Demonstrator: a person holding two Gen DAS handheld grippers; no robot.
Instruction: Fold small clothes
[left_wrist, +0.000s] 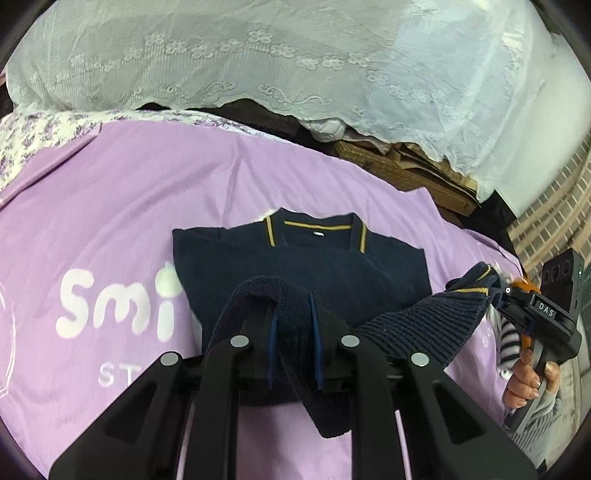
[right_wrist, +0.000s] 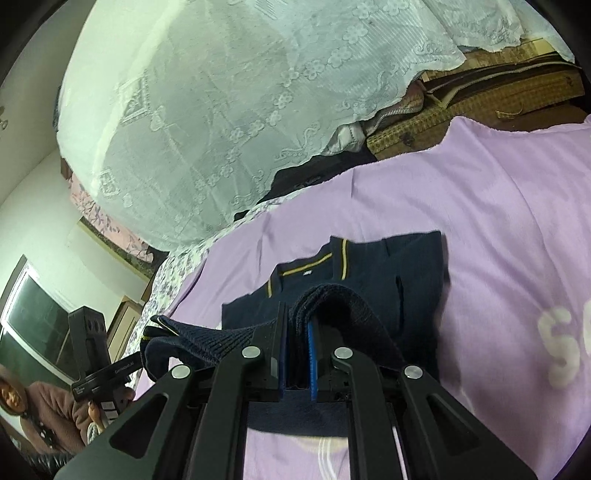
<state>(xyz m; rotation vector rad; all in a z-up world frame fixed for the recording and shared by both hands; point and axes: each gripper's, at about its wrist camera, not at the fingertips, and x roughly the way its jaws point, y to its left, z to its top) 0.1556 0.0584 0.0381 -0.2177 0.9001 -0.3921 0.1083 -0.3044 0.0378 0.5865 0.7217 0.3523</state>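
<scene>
— Where's the sweater (left_wrist: 303, 266)?

— Flat on the purple sheet (left_wrist: 110, 206), collar away from her. On the left, the left gripper (left_wrist: 293, 332) pinches the ribbed hem between its blue pads (left_wrist: 274, 332). To the right, the right gripper (right_wrist: 297, 354) is clamped on the hem's other corner, so the edge hangs lifted between them.

— So which step?

— I'd judge the bottom-up fold. Next the two grippers should carry the hem level toward the collar (left_wrist: 314, 229), lay it down square, then let go.

— Do the views differ?

— The left one shows the right tool from outside, her hand (left_wrist: 532, 376) on its handle, and a brick wall (left_wrist: 550, 218). The right one shows the woman (right_wrist: 22, 398) herself and a dark window (right_wrist: 33, 317).
</scene>
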